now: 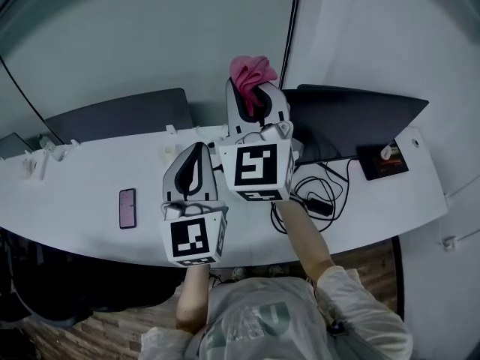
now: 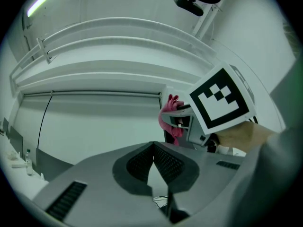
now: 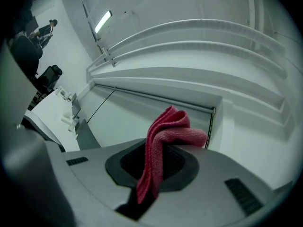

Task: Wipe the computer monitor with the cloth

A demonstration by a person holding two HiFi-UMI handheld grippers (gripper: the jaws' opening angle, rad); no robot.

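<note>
My right gripper (image 1: pixel 255 97) is raised above the desk and shut on a pink cloth (image 1: pixel 252 70), which bunches out over its tips. In the right gripper view the cloth (image 3: pixel 163 141) hangs folded between the pads. The dark monitor (image 1: pixel 352 117) stands just right of that gripper, at the desk's far edge. A second dark monitor (image 1: pixel 120 115) stands at the back left. My left gripper (image 1: pixel 196 148) hovers lower and nearer, with its pads touching and nothing between them. The left gripper view shows the right gripper (image 2: pixel 177 115) and cloth (image 2: pixel 169 118) ahead to the right.
A phone (image 1: pixel 127 207) lies on the white desk (image 1: pixel 82 193) to the left. Tangled black cables (image 1: pixel 324 193) and a small dark box (image 1: pixel 382 160) sit below the right monitor. Small white items (image 1: pixel 34 160) stand at the far left. A wall rises behind the desk.
</note>
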